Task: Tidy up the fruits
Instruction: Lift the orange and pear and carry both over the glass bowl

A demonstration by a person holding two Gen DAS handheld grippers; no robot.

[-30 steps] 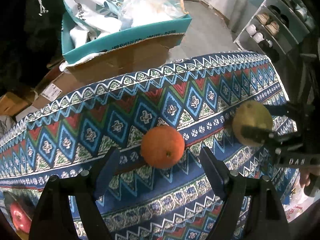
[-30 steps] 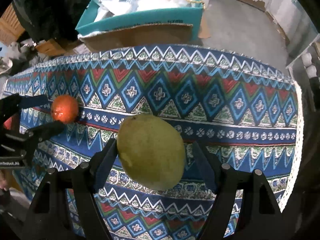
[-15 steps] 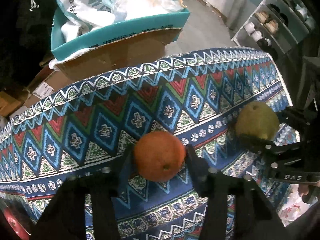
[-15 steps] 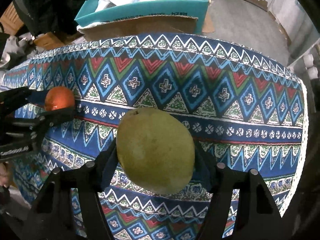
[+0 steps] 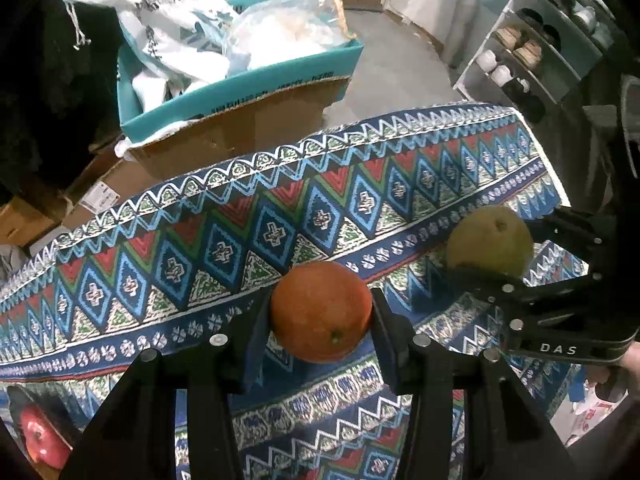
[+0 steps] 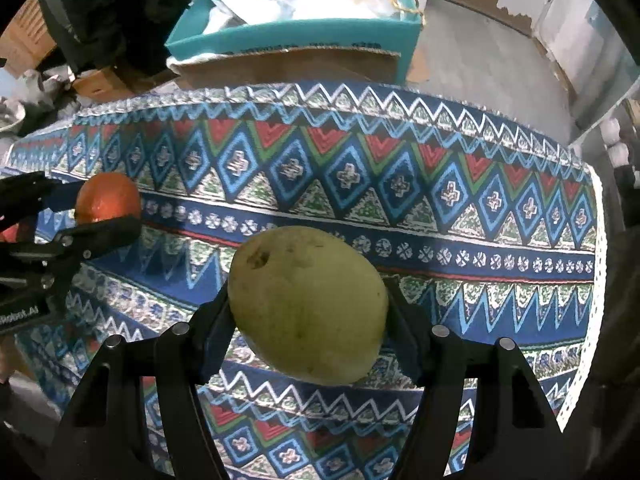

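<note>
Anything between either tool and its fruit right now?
Nothing visible. The left tool is shut on the orange; the right tool's jaws are closing, pressing the green mango.

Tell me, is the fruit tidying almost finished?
Not yet, it looks like the early part. Nothing shows as sorted so far. In hand: the left tool is clamped on the round orange fruit, and the right tool is closing on the big green mango between its pads. Left: carrying both somewhere, though no bowl or basket shows. A red apple waits below the patterned cloth.
</note>
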